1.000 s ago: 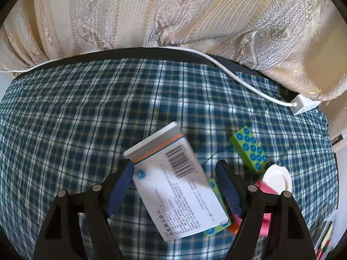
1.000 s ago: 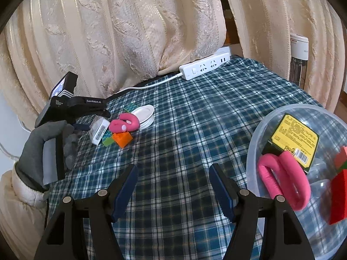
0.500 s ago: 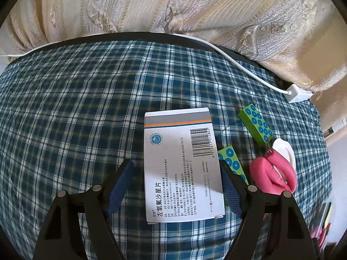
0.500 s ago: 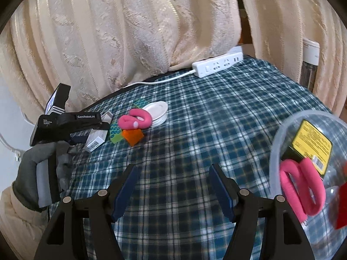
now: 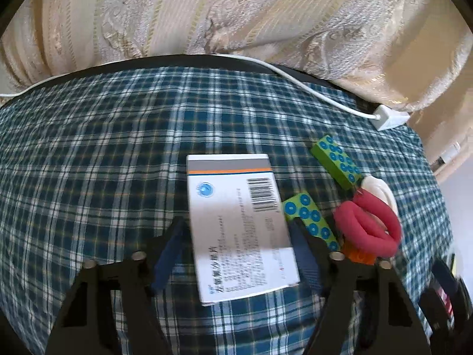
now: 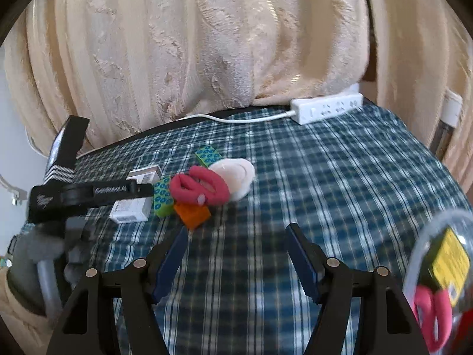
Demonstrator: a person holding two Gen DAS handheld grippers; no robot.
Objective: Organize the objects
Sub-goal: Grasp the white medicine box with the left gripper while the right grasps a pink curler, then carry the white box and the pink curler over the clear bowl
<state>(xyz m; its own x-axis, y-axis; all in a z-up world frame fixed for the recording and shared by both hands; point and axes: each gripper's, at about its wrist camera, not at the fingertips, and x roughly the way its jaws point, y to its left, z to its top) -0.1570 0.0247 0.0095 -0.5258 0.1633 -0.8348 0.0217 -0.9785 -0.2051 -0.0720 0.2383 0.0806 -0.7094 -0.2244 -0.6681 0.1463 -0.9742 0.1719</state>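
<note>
Medicine box [image 5: 236, 224]: flat on plaid surface [image 5: 88, 162], now squared up between left gripper [image 5: 241, 254] fingers, which are closing on it; pad contact unclear, lift likely next. Right gripper [image 6: 238, 257]: fingers apart, empty, swung toward the toy cluster. Right view alone shows clear tub [image 6: 414, 269] of sorted items; left view alone shows the box's printed face.

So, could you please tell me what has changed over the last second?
The box, tilted a second ago, now lies square between the left gripper fingers, whose jaws are closing around it. The right gripper, open and empty, swung toward the pile, so the bowl slid to the frame's edge. The pile is unmoved.
</note>
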